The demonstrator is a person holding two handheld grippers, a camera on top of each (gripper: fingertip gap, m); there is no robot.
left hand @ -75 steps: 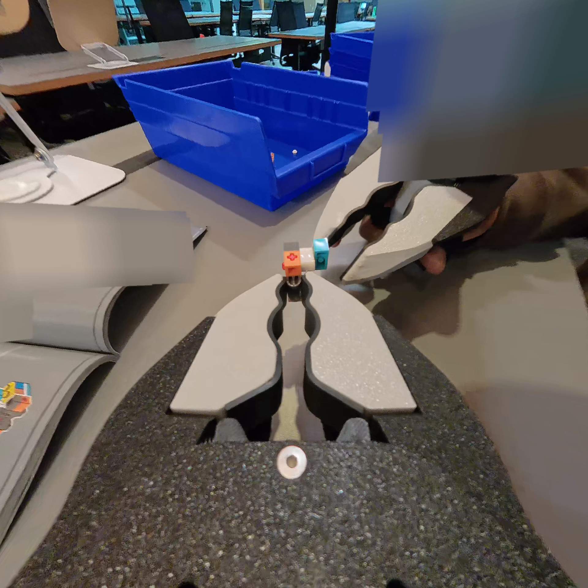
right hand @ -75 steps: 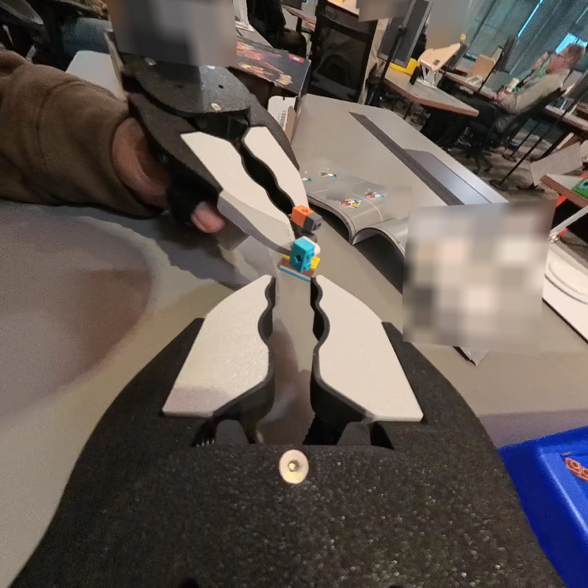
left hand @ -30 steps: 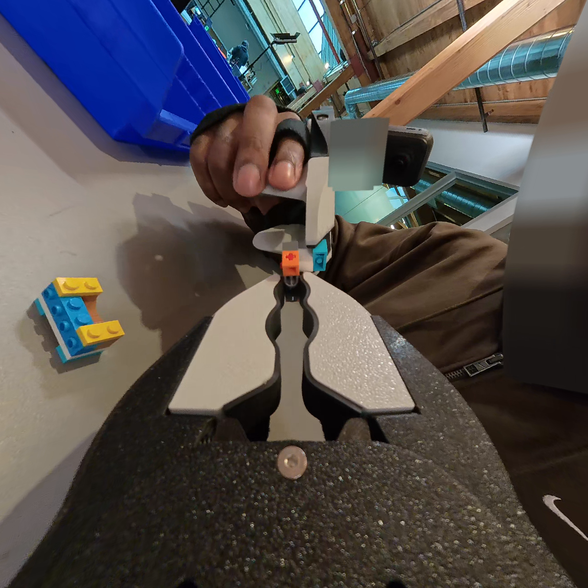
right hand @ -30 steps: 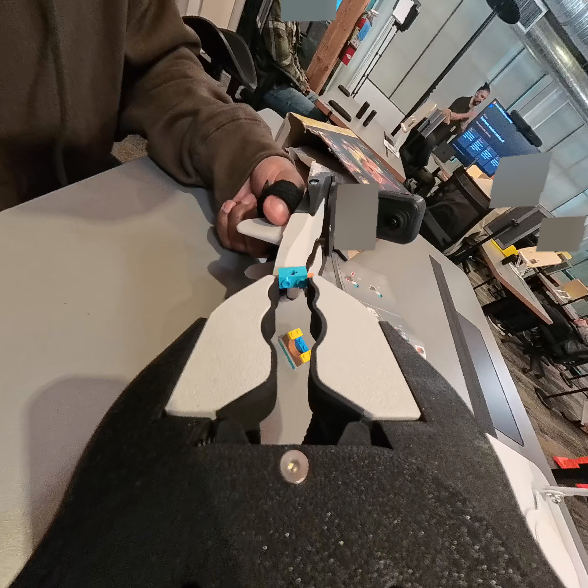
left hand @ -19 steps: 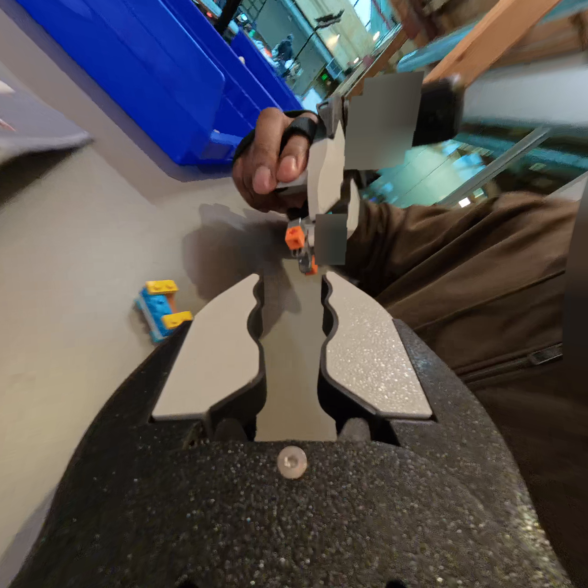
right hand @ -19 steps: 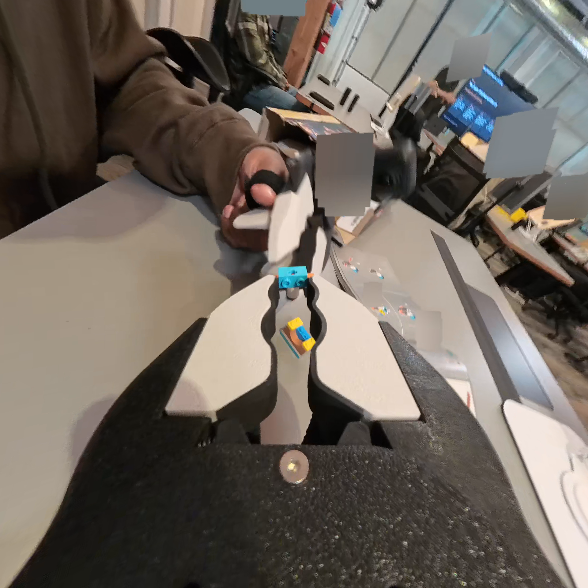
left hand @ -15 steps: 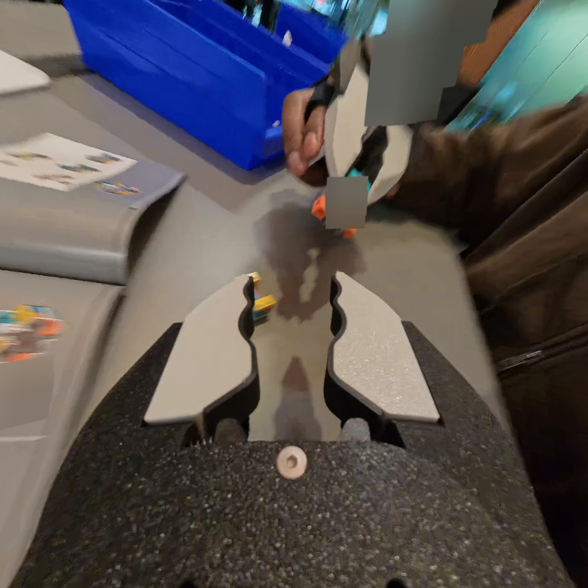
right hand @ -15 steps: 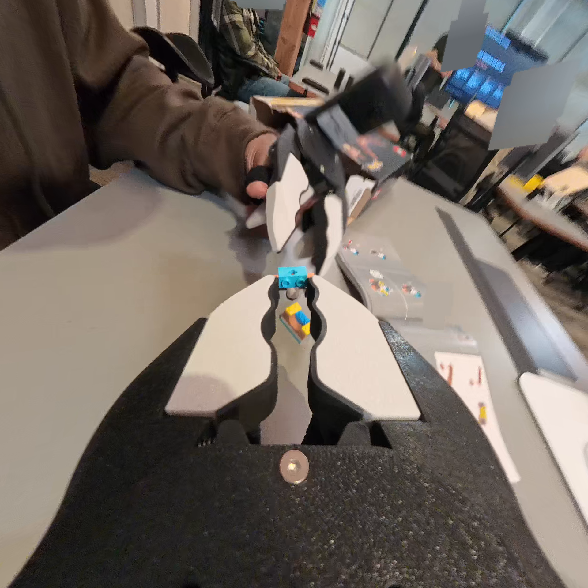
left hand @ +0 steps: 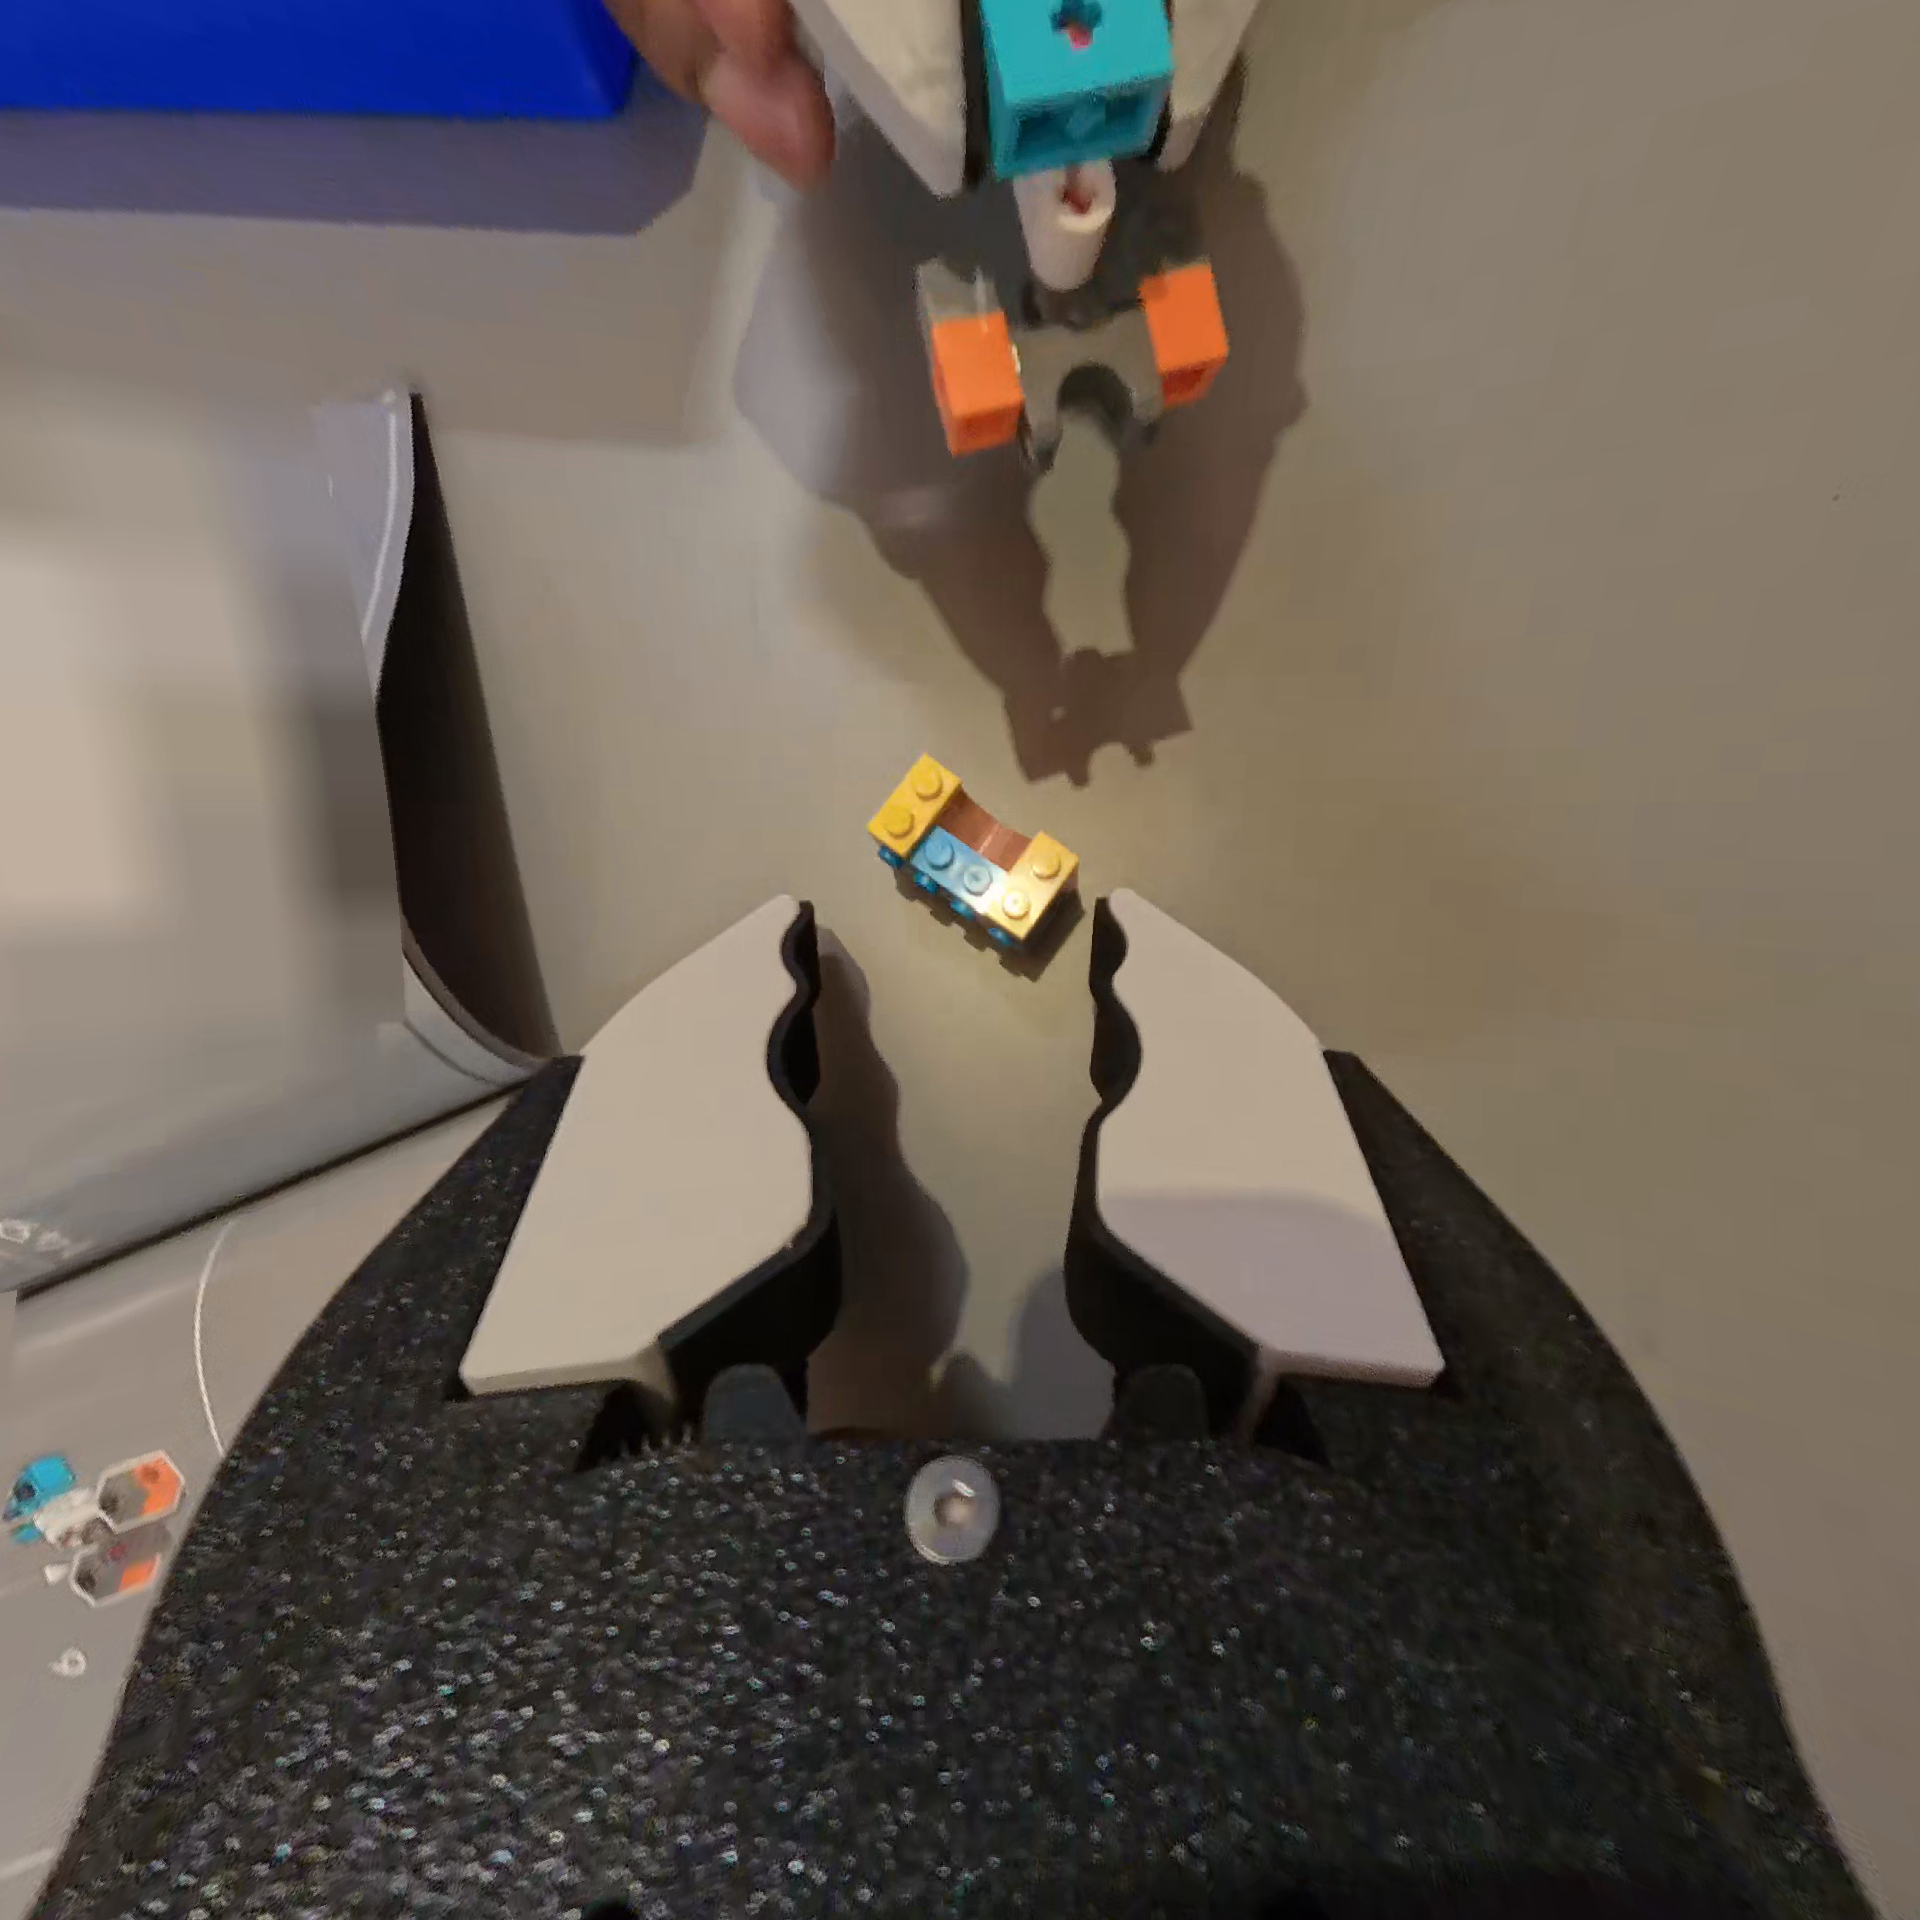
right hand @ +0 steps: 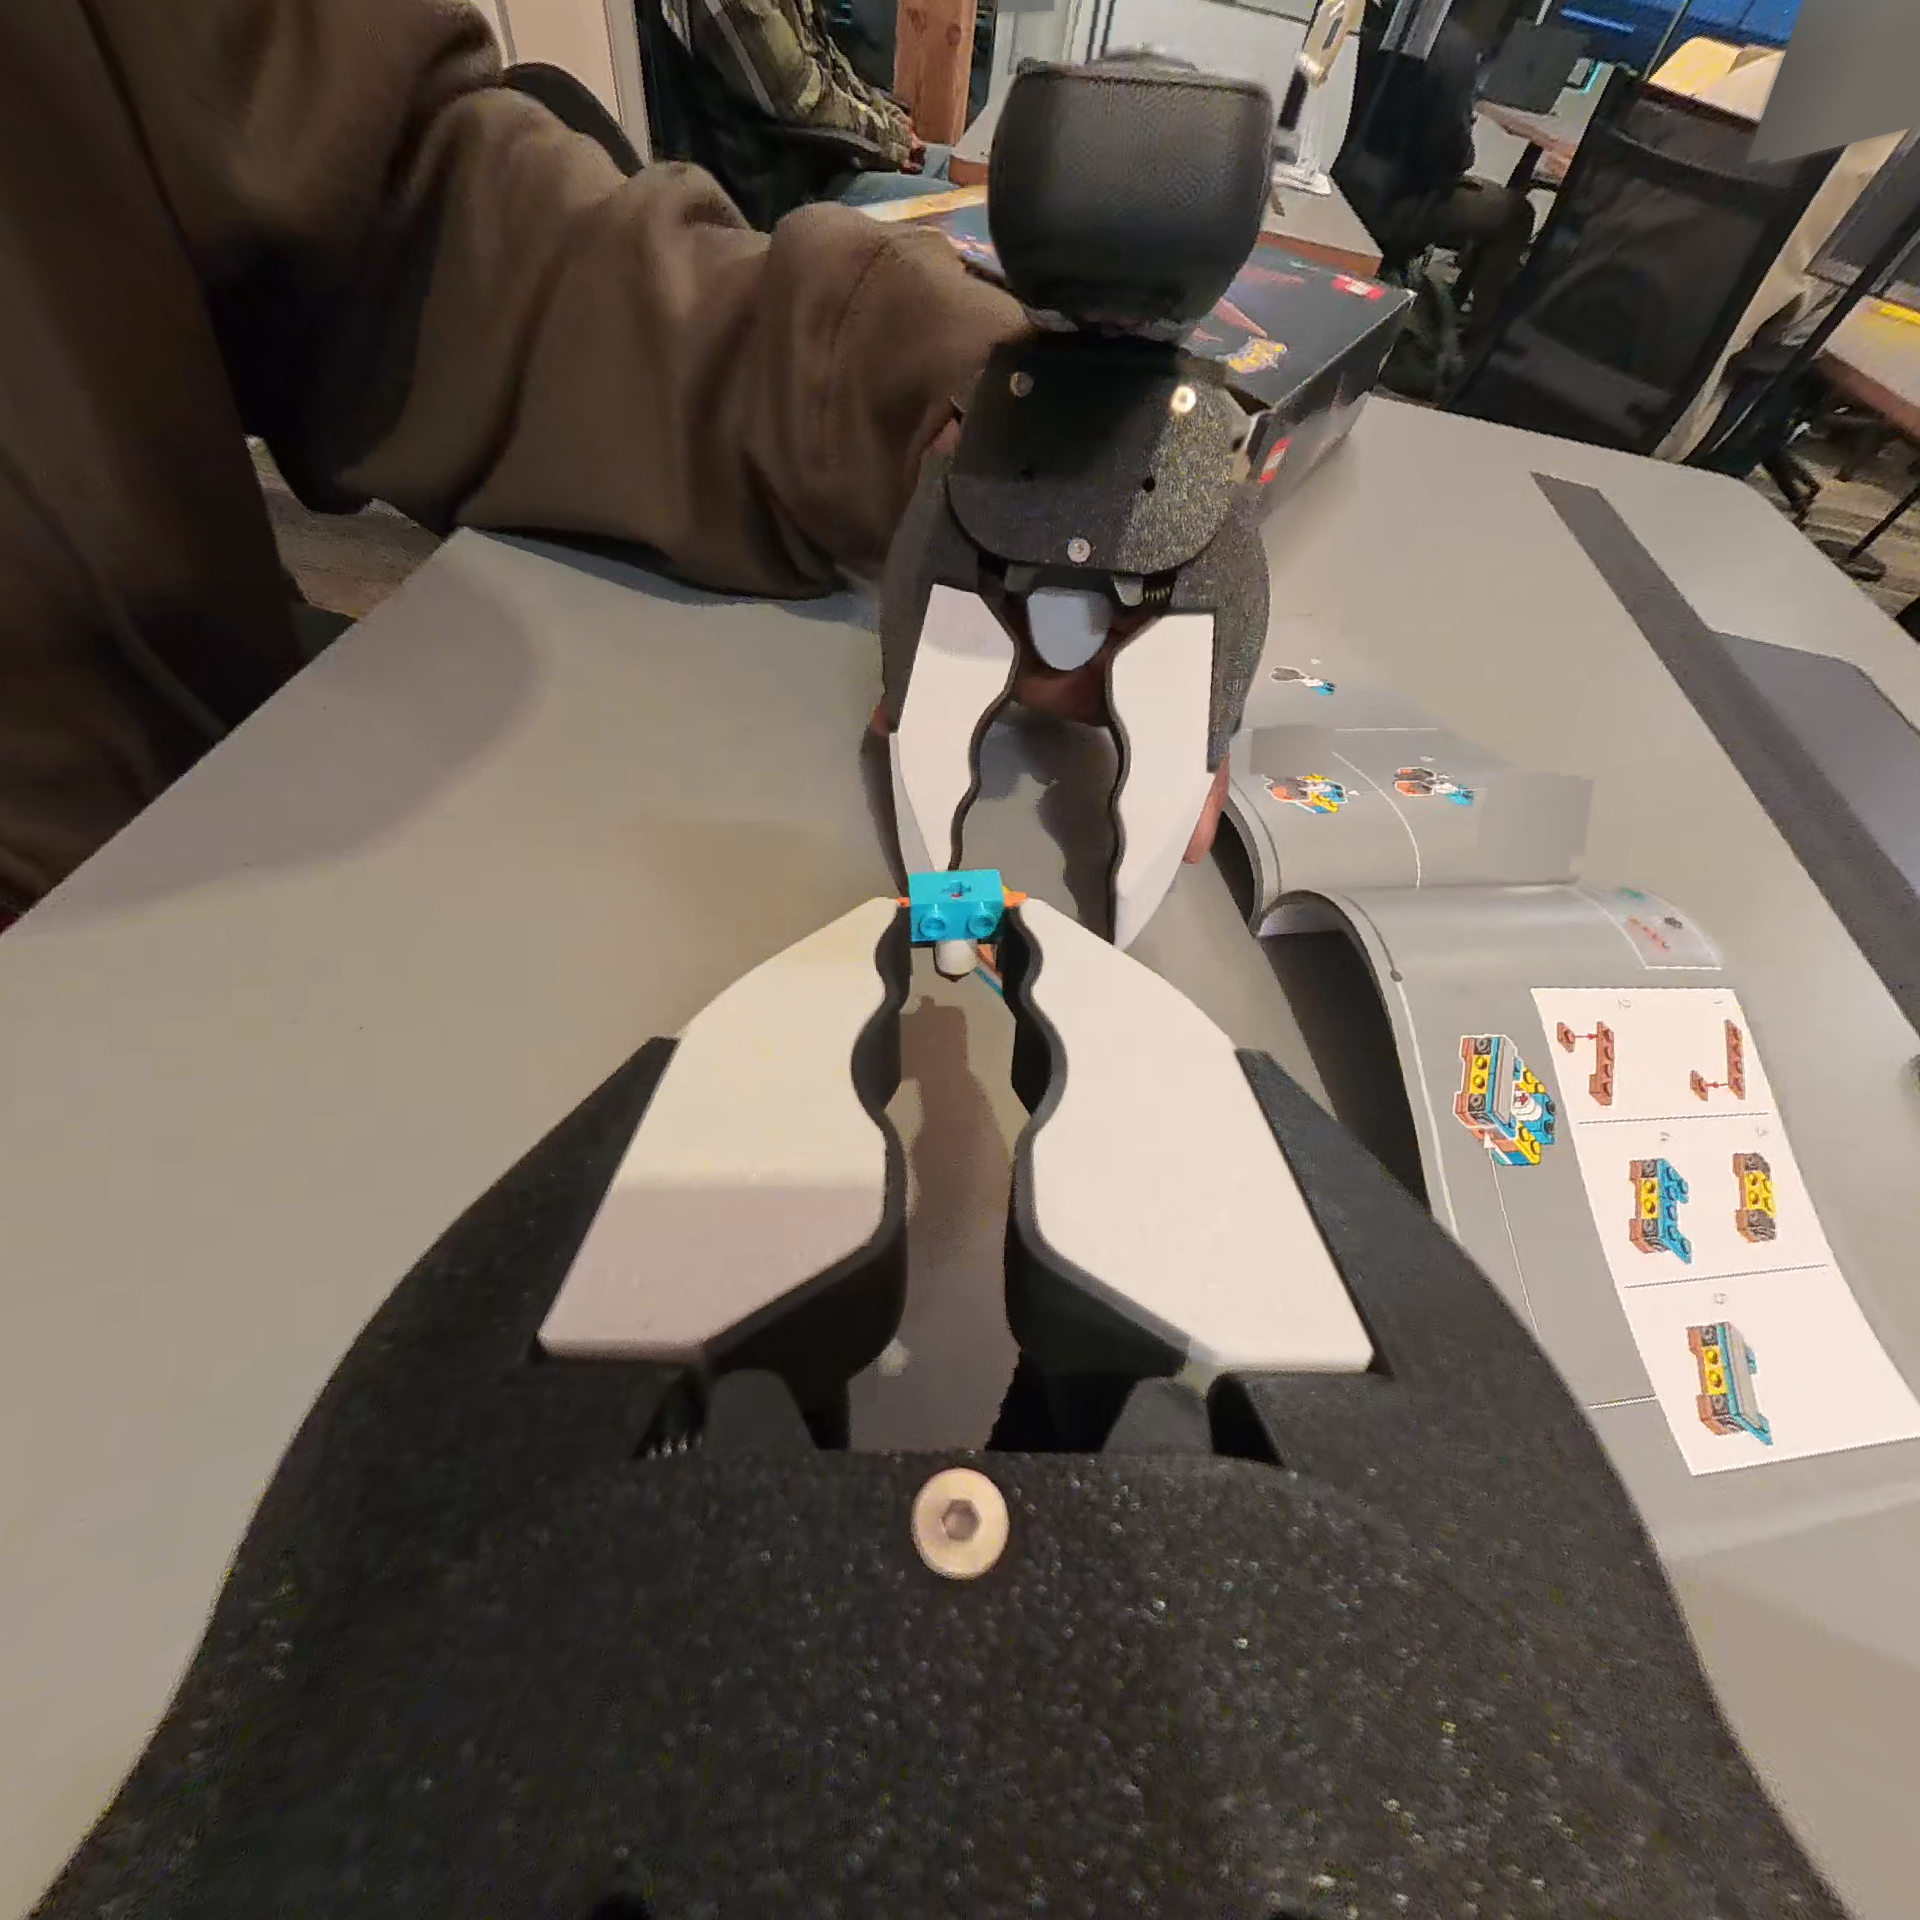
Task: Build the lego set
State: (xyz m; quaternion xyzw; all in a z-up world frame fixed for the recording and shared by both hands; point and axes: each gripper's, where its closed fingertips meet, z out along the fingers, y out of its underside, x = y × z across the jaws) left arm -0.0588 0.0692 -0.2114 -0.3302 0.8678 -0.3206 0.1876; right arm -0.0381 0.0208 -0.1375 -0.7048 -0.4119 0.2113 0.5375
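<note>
My right gripper (right hand: 958, 923) is shut on the teal brick of a small assembly (right hand: 954, 920) and holds it above the table. In the left wrist view this assembly (left hand: 1070, 208) hangs at the top from the right gripper (left hand: 1070, 125): teal brick, white peg, grey piece with two orange bricks. My left gripper (left hand: 951, 914) is open and empty, pointing down at the grey table (left hand: 1558, 727). A small base of yellow, blue and brown bricks (left hand: 971, 868) lies just beyond its fingertips. In the right wrist view the left gripper (right hand: 1023, 873) stands open just behind the teal brick.
An open instruction booklet (right hand: 1558, 935) lies right of the grippers, and its edge shows in the left wrist view (left hand: 436, 727). A blue bin (left hand: 312, 52) stands beyond it. A dark set box (right hand: 1320, 353) sits at the table's far side. A person's brown sleeve (right hand: 623, 364) reaches in.
My left gripper let go of the small assembly, opened, and swung down over the base on the table. My right gripper kept its hold on the teal brick.
</note>
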